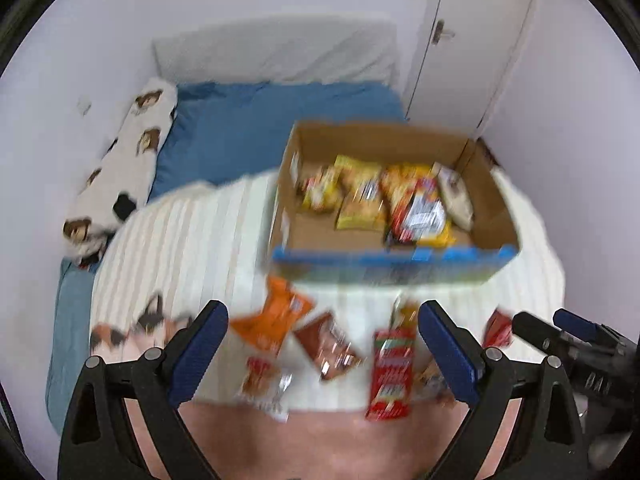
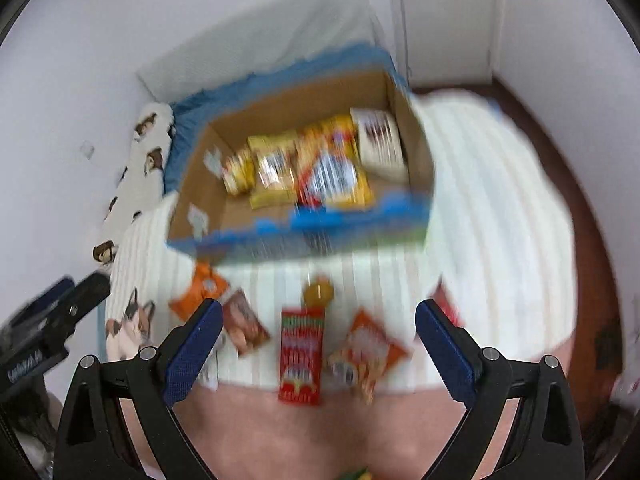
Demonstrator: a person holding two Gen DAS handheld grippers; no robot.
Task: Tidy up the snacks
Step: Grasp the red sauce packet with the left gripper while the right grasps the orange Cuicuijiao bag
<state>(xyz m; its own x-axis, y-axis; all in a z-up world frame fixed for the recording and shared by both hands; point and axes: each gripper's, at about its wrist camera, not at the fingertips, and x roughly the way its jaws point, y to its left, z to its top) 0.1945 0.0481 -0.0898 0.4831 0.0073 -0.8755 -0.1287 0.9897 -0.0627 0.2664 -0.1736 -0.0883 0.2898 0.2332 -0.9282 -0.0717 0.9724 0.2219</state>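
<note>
1. We looked down over a bed covered by a white ribbed blanket (image 1: 208, 232), with a cardboard box (image 1: 492, 208) resting on it, its near edge trimmed in blue. Both views were blurred, so small print on the packets could not be read.

2. We judged the sorting to be partly done. Several packets already lay inside the box: yellow bags (image 1: 356, 196), a red and white packet (image 1: 420, 212) and a white bag (image 1: 454, 196) against the right-hand wall. The left part of the box floor was bare.

3. Snacks were left loose on the blanket in front of the box: an orange bag (image 1: 276, 316), a brown packet (image 1: 330, 344), a red and white packet nearest us (image 1: 264, 384), a long red box (image 1: 392, 372), and a small red packet (image 1: 498, 328) off to the right. The right wrist view also showed an orange and white bag (image 2: 368, 348) beside the red box.

4. The long red box lay flat, its long axis running from us toward the cardboard box, one narrow end facing the carton. The brown packet lay diagonally.

5. Our left gripper (image 1: 320, 340) hung above the loose snacks with its fingers spread wide, holding nothing.

6. Our right gripper (image 2: 318, 340) was likewise spread wide and empty, hovering over the long red box.

7. A printed pillow (image 1: 128, 160) lay along the wall, well apart from the snacks.
</note>
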